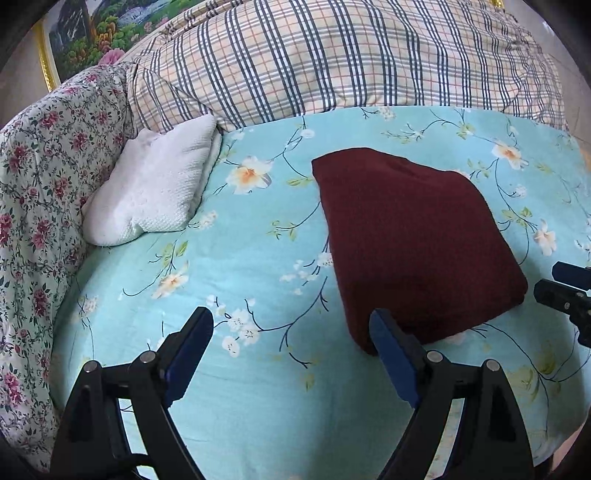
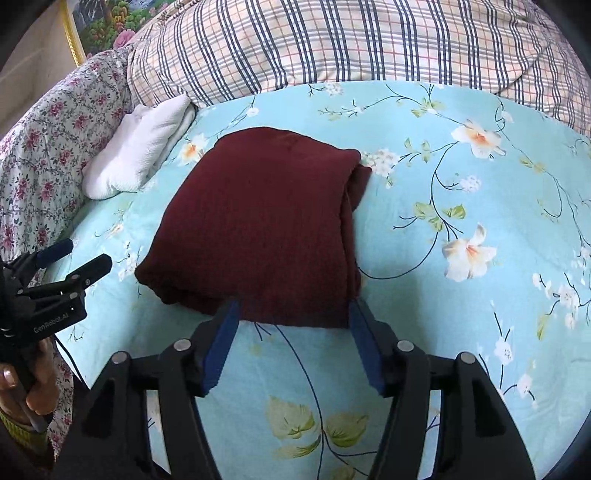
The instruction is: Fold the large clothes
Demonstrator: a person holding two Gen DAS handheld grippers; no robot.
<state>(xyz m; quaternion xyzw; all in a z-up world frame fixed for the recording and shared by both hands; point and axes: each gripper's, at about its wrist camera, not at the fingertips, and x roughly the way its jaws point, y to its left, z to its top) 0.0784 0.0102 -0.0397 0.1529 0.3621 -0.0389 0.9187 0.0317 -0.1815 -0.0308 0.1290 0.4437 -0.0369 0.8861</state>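
Across the middle of both views sits the dark maroon knit garment [image 2: 258,229], already folded into a chunky rectangular bundle and lying flat on the bed's light blue sheet with white and orange blossoms [image 2: 461,184]. On its right side in the right wrist view you can see the stacked layers of the fold.

Right gripper [image 2: 291,314] hangs just at the bundle's near edge, blue-padded jaws parted about as wide as that edge, nothing pinched between them, the pads look clear of the cloth. Left gripper [image 1: 291,321] is spread wide over bare sheet at the lower middle of its own frame, its right pad just beside the bundle's near corner, also holding nothing. It shows up again at the far left of the right wrist view, with a hand [image 2: 29,391] wrapped around its handle.

Upper left has a folded white textured towel [image 1: 147,192], tucked against a pink rose-print quilt [image 1: 48,177]. Along the top runs a beige and navy plaid duvet [image 1: 332,62], with a colourful landscape painting in a gold frame [image 1: 92,33] in the top left corner.
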